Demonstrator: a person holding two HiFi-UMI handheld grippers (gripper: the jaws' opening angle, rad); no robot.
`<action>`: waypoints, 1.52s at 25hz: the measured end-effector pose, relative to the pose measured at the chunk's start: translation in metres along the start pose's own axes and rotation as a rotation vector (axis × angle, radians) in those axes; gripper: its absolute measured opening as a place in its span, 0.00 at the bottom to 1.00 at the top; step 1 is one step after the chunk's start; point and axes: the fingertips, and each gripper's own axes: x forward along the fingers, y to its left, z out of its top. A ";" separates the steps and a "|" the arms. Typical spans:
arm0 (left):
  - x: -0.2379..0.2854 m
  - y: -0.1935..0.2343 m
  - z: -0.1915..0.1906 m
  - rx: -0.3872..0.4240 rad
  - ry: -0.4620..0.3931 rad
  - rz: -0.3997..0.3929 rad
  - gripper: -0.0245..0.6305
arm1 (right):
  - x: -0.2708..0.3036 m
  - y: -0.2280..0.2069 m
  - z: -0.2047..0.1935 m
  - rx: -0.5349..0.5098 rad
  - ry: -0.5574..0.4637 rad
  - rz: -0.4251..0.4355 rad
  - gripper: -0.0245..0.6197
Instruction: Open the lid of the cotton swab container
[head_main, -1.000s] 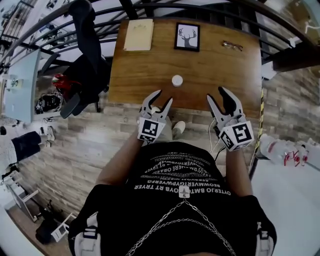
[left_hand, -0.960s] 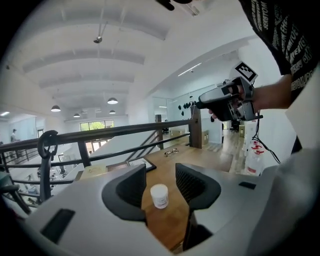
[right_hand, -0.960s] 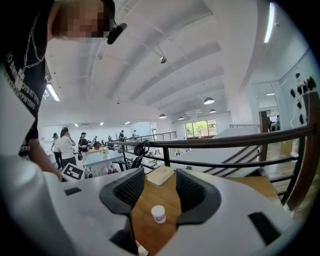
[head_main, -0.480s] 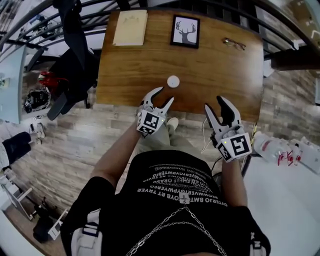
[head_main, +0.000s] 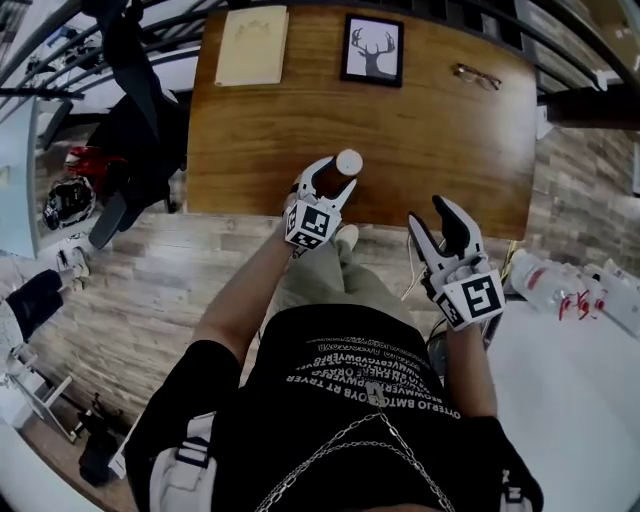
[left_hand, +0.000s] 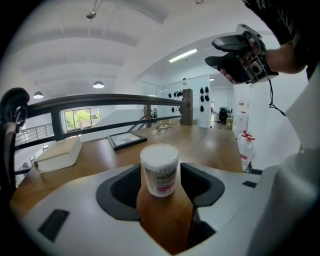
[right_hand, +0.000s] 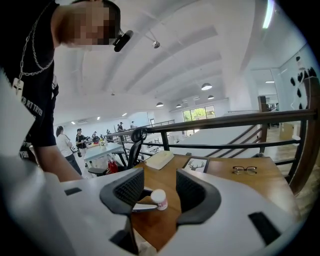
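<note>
The cotton swab container, a small clear tub with a white lid, stands upright near the front edge of the wooden table. My left gripper reaches over that edge. Its jaws are opening and stand on either side of the container without pressing on it. In the left gripper view the tub sits just at the tips of the left gripper. My right gripper hangs open in the air before the table's front edge, nothing between its fingers. In the right gripper view the container lies well beyond the right gripper.
At the table's far side lie a framed deer picture, a pair of glasses and a beige book. An office chair with a dark jacket stands left of the table. Bottles sit on the floor at the right.
My left gripper has moved forward over the table edge up to the container, and its jaws have spread wider. The right gripper has stayed about where it was.
</note>
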 end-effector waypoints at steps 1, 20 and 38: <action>0.005 0.000 -0.001 0.003 0.004 -0.007 0.42 | 0.001 0.000 -0.001 0.004 0.003 -0.001 0.33; 0.042 0.000 -0.005 -0.001 0.092 -0.006 0.46 | 0.005 -0.007 -0.003 0.033 -0.010 0.016 0.33; -0.058 0.010 0.153 -0.026 -0.024 -0.010 0.46 | 0.002 0.011 0.076 -0.091 -0.112 0.105 0.32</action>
